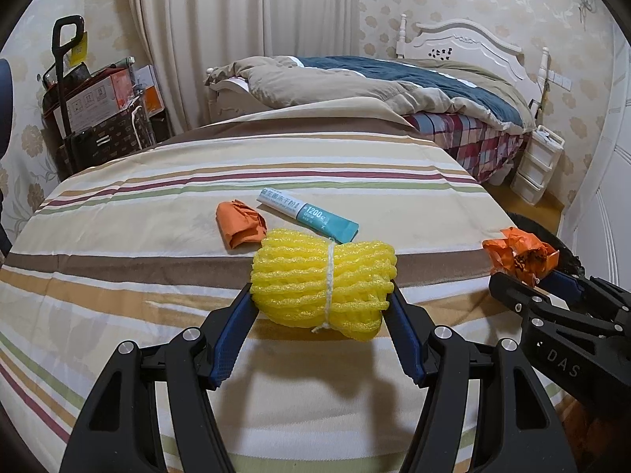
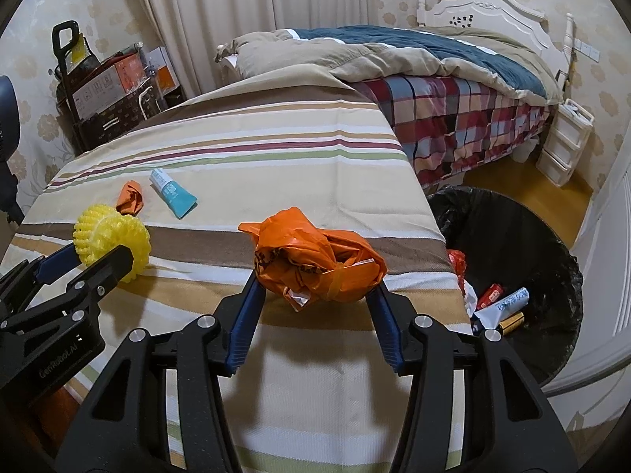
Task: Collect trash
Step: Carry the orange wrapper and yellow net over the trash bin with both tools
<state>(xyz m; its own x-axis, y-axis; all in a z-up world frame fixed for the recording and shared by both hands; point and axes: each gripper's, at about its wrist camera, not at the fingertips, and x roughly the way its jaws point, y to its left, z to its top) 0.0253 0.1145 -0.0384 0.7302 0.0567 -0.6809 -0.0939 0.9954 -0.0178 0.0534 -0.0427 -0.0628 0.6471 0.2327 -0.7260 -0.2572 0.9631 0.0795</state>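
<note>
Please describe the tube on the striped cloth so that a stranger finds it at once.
On the striped cloth, look past the yellow foam net in the left claw. The tube lies flat beside a crumpled orange paper, the only white and teal thing there.

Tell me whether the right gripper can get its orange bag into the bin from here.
Probably yes. The right gripper grips the orange plastic bag, and the black-lined trash bin sits open just past the table edge, nothing between.

1 yellow foam net (image 1: 323, 280), 2 orange wads (image 1: 240, 224) (image 2: 319, 262), 1 teal tube (image 1: 309, 213).
</note>
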